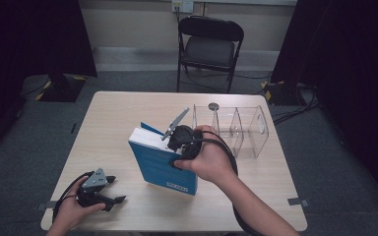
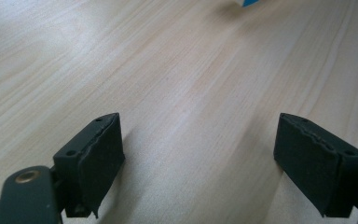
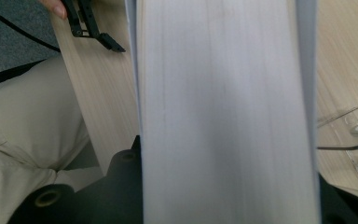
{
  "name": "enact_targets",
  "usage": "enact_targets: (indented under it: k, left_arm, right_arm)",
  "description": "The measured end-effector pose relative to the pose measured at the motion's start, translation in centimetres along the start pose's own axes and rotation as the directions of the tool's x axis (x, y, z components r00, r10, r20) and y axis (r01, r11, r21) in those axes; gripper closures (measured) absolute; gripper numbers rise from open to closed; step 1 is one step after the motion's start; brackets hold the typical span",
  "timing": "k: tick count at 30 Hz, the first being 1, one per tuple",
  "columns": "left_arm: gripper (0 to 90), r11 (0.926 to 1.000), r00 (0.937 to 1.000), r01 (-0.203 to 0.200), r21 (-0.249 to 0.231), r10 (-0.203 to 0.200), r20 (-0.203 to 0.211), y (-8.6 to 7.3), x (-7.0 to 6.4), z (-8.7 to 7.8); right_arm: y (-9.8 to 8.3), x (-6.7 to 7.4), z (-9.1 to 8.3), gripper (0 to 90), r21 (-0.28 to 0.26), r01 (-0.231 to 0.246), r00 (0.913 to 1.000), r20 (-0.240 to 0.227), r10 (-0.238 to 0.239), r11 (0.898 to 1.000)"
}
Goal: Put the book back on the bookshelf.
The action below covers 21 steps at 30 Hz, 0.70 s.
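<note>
Blue-covered book [image 1: 163, 164], pinched at its top by the right claw [image 1: 178, 138] and tilted on the desk [image 1: 118, 110], could slip and topple, since the left claw [image 1: 109, 189] rests spread, near-left, well apart.

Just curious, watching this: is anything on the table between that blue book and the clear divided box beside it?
Nothing visible. The right hand-held gripper holds the blue book tilted, next to the clear box, with bare table between them.
</note>
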<state>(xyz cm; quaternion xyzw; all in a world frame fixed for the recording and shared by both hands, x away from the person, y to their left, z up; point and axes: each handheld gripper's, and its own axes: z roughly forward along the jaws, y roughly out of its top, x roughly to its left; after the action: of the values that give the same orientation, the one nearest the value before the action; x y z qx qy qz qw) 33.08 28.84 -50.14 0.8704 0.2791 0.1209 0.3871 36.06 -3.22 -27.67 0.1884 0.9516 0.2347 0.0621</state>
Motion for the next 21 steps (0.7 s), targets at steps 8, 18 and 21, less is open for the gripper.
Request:
enact_targets:
  k: [8, 18, 21]
  left_arm:
    - [14.9, 1.0000, 1.0000, 0.004, 0.001, -0.004, -0.005, 0.0, 0.0, 0.0]
    - [14.8, 1.0000, 1.0000, 0.004, 0.001, -0.004, -0.005, 0.0, 0.0, 0.0]
    - [14.9, 1.0000, 1.0000, 0.004, 0.001, -0.004, -0.005, 0.0, 0.0, 0.0]
  right_arm:
    - [-1.4, -0.7, -1.0, 61.7, 0.003, -0.054, 0.9985, -0.002, 0.054, 0.999]
    - [-3.2, -1.7, -1.9, 61.7, 0.001, -0.105, 0.9944, 0.014, 0.105, 0.994]
    - [-3.8, -1.9, -2.3, 61.7, -0.011, -0.122, 0.9925, 0.010, 0.122, 0.992]
